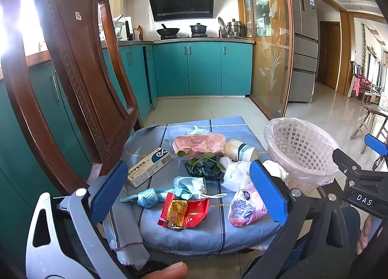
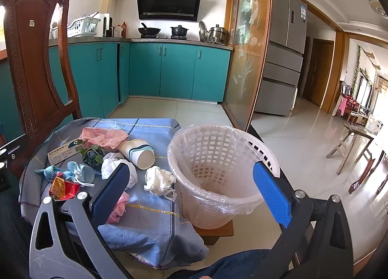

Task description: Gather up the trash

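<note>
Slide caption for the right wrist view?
Open right gripper faces empty lined white basket beside litter-strewn blue cloth.

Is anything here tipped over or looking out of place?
Yes. A white paper cup lies on its side on the blue cloth, among scattered wrappers and crumpled tissue. The lined basket beside them stands upright and looks empty.

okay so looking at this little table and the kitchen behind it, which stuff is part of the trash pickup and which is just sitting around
Part of the job:
red snack wrapper
pink packet
crumpled white tissue
tipped paper cup
medicine box
lined basket, for the trash

Just there:
wooden chair
wok
black pot
fridge
blue tablecloth
</note>
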